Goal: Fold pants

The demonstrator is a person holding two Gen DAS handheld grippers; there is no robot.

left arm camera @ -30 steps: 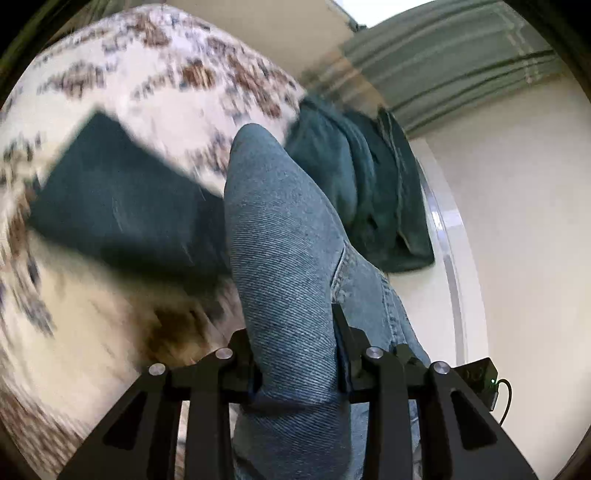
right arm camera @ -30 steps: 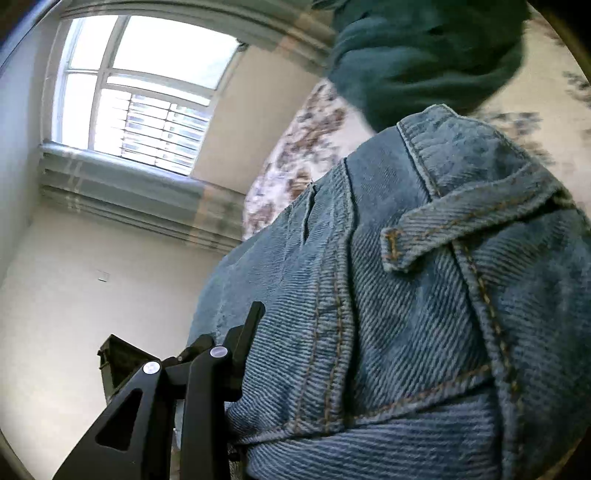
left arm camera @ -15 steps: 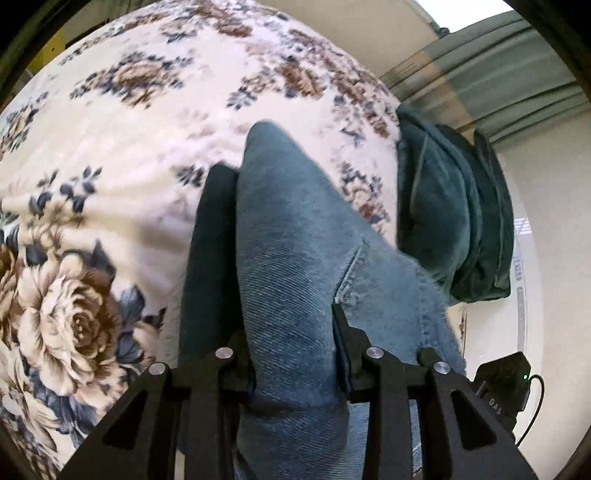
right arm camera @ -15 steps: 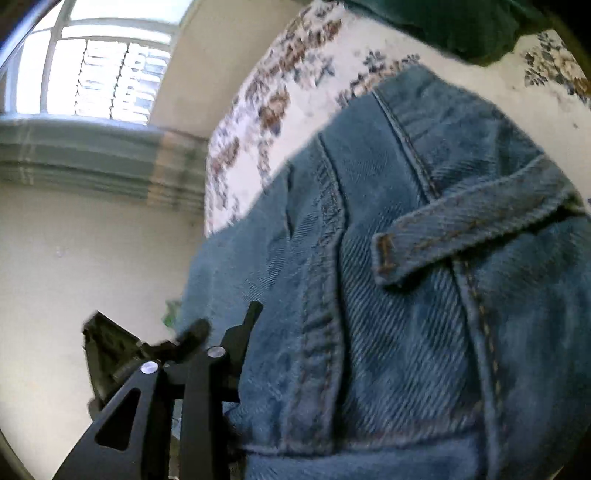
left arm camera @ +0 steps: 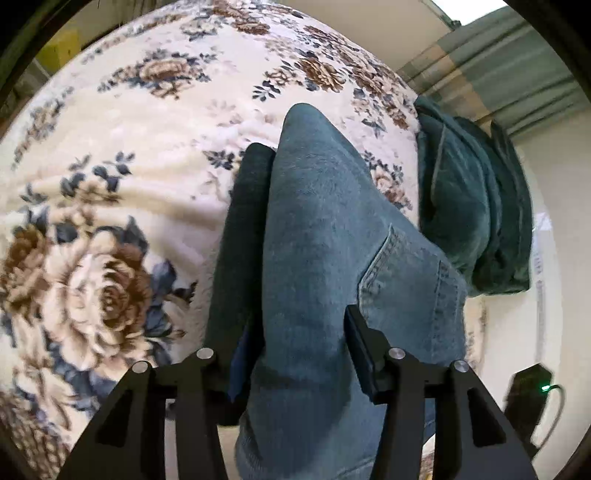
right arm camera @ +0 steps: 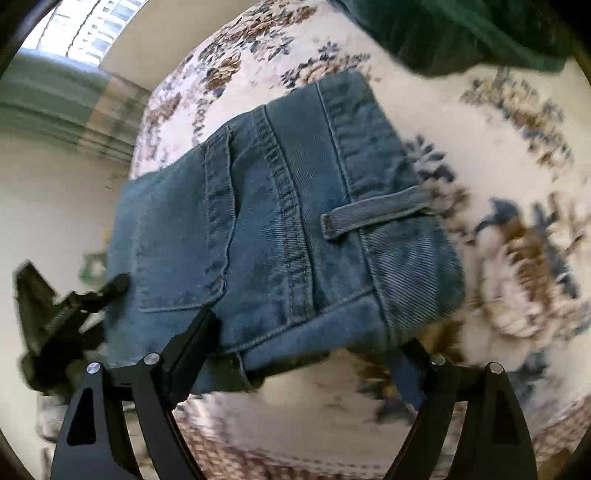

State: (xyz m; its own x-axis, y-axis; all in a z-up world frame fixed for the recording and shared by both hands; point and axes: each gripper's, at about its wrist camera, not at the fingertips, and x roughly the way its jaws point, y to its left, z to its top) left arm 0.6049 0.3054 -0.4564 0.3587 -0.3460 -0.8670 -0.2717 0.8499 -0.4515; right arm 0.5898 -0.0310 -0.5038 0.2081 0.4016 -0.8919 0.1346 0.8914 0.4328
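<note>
Pinching jeans (left arm camera: 325, 258) still, left gripper (left arm camera: 301, 354); right gripper (right arm camera: 306, 354) now spread (released)

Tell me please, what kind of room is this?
Probably a bedroom in a home. The jeans lie on a plush floral blanket that looks like bedding, a folded dark green blanket sits beside them, and a window with a striped curtain shows behind.

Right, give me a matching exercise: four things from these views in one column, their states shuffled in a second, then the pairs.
1. left gripper
2. right gripper
3. folded blue denim jeans
4. dark green plush blanket

a. bunched at the edge of the floral bedspread
b. open
c. pinched at one end
d. shut on fabric

Pairs: 1-d, 2-b, 3-c, 4-a
</note>
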